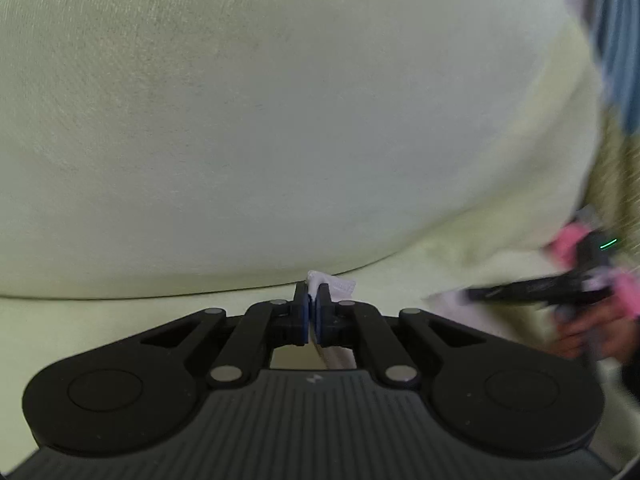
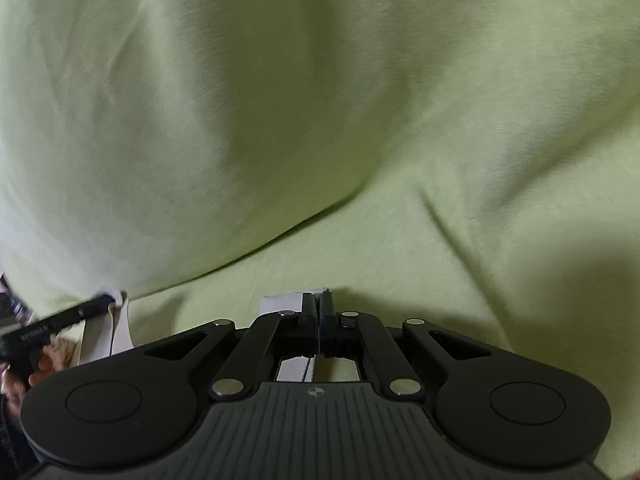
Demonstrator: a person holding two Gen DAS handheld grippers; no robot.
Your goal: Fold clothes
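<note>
A pale yellow-green garment point(image 1: 280, 120) fills both views, hanging or stretched ahead of the fingers; it also shows in the right wrist view point(image 2: 320, 120). My left gripper point(image 1: 312, 296) is shut on a white edge of the garment point(image 1: 336, 283). My right gripper point(image 2: 319, 304) is shut on a white hem of the garment point(image 2: 280, 302). The right gripper appears blurred at the right edge of the left wrist view point(image 1: 472, 294). The left gripper shows at the left of the right wrist view point(image 2: 110, 302), also pinching white fabric.
A blue striped surface point(image 1: 616, 40) shows at the top right of the left wrist view. The person's hand point(image 1: 592, 328) holds the right gripper's handle. The cloth hides everything else.
</note>
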